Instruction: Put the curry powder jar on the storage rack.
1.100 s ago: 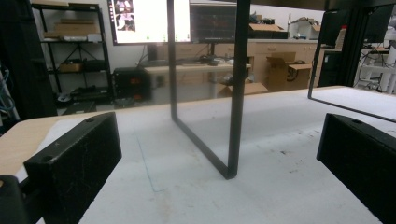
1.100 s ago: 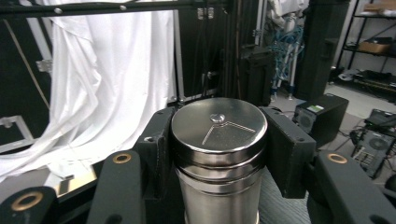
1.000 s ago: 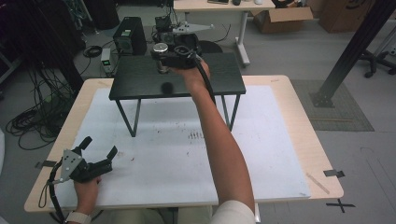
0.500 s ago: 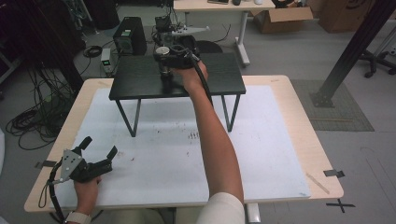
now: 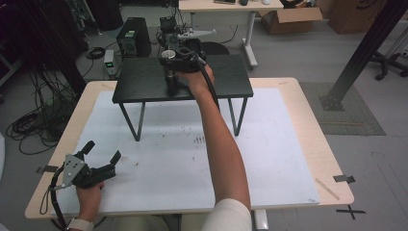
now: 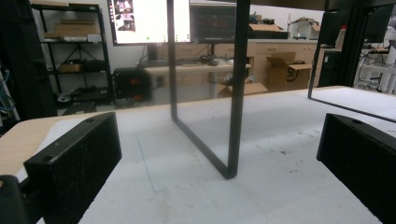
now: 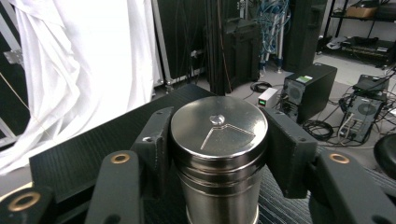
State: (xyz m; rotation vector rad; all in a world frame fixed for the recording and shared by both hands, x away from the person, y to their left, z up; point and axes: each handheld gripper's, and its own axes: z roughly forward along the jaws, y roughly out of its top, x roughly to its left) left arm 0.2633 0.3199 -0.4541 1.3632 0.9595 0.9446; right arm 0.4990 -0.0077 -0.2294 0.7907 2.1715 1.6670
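Steel canister (image 7: 218, 154) stands upright on the black raised shelf (image 5: 144, 82), long axis vertical, roughly mid-shelf and toward its far edge. The shelf itself stands on the desk (image 5: 288, 144), over the far half of the white sheet.

Right claw (image 7: 217, 144) is at the canister, coming in level from the near side. In the right gripper view the two black jaws sit one on each flank of the canister's upper body, pads against the metal just below the lid; I read this as a narrow grip holding the canister. The canister lies dead centre between the jaws, lid above the jaw tops, base on the shelf.

Left claw (image 5: 103, 161) rests at the near left corner of the desk, well apart from the shelf, jaws wide with nothing between them, pointing toward a shelf leg (image 6: 236, 88).

Judgement: the right hand is the working one. With the axis vertical and the base seated, any lift should go straight up from the shelf.
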